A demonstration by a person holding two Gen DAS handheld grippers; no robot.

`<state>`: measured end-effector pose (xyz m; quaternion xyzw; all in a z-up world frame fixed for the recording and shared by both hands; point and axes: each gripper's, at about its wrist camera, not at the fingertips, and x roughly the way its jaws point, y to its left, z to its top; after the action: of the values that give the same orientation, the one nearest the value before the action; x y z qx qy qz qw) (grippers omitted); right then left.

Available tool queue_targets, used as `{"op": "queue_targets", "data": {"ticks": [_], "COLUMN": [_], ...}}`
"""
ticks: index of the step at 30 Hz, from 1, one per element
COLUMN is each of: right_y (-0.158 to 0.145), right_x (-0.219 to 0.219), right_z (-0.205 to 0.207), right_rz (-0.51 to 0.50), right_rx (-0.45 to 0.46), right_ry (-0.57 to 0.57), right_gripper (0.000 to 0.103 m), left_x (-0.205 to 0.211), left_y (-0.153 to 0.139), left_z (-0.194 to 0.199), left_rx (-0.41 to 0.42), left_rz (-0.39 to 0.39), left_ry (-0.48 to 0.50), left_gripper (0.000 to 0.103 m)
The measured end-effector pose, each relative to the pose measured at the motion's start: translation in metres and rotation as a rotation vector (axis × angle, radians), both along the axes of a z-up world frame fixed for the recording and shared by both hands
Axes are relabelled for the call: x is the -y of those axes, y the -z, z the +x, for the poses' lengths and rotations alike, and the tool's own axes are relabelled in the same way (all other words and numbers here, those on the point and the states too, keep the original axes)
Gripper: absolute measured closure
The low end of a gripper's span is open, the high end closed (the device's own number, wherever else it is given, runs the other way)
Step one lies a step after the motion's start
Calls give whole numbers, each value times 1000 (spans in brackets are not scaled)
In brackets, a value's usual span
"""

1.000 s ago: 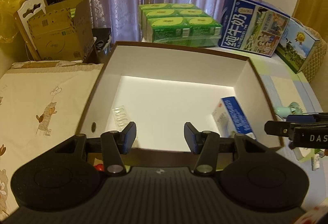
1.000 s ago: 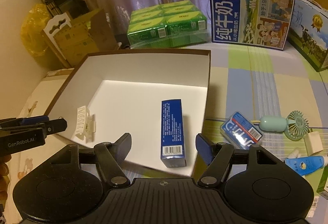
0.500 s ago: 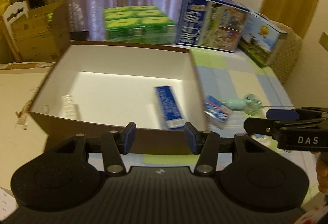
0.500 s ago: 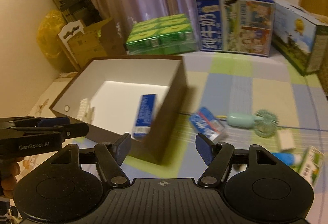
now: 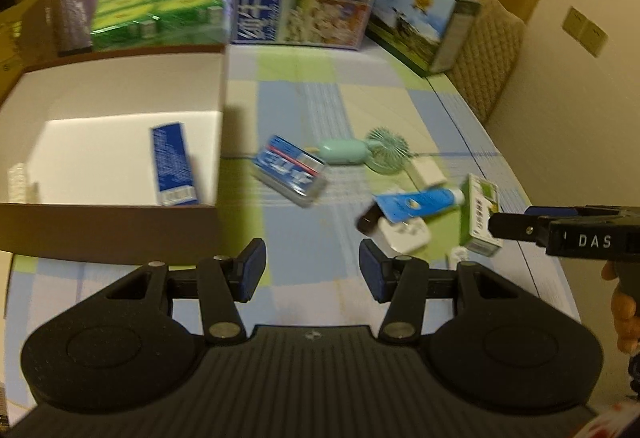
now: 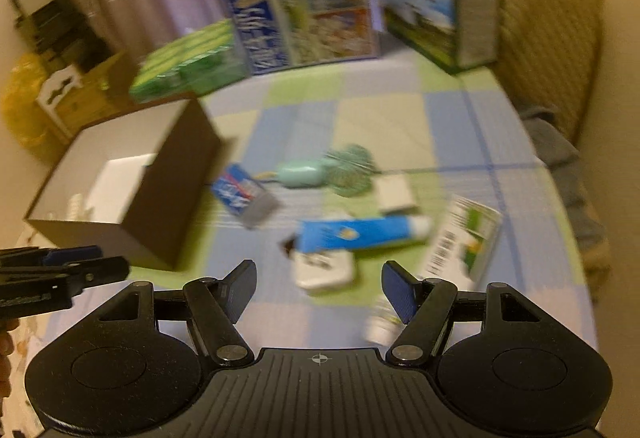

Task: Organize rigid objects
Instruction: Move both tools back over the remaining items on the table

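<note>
Blue tube (image 6: pixel 362 234) lies flat on the checked cloth (image 6: pixel 400 125) among the loose items, just ahead of the right gripper (image 6: pixel 319 288), slightly past its jaws and a bit right of centre. Long axis runs roughly across the jaw line, cap end to the right, crimped end to the left over a white charger (image 6: pixel 324 270). Judged next pick: right gripper is nearer; left gripper (image 5: pixel 312 270) sees the same tube (image 5: pixel 420 203) further ahead and off to its right. Both sets of jaws are about half open and hold nothing.

Tube looks glossy blue with a small yellow mark and a white cap; motion blur hides the print. Green-and-white carton (image 6: pixel 464 242) sits just right of it, tilted. Blue card case (image 6: pixel 244 197) and mint handheld fan (image 6: pixel 320 171) lie beyond, nearer the brown box (image 6: pixel 168 189). Box is open, white inside, with a blue carton (image 5: pixel 173 161) already lying in it.
</note>
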<state>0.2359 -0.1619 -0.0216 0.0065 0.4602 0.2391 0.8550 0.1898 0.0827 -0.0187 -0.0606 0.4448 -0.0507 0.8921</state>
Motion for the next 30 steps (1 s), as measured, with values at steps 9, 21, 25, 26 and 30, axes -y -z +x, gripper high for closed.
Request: {"op": "queue_targets", "data": {"ticks": [9, 21, 25, 26, 30], "right_y": [22, 55, 66, 68, 76], "right_x": [48, 60, 58, 57, 54], "right_z": [7, 27, 38, 40, 50], "right_rz": [-41, -57, -67, -68, -74], "right_rx": [-53, -108, -116, -118, -123], "right_ry": [89, 137, 147, 149, 155], "right_gripper": [37, 37, 37, 37, 37], "left_x": [41, 59, 62, 62, 64], "left_y": [25, 49, 54, 55, 62], "left_z": [13, 31, 37, 39, 47], "left_rx": [-50, -81, -81, -83, -88], "left_rz": [6, 19, 21, 22, 32], "left_ry": [52, 61, 65, 64, 63], "left_gripper": [56, 56, 56, 56, 56]}}
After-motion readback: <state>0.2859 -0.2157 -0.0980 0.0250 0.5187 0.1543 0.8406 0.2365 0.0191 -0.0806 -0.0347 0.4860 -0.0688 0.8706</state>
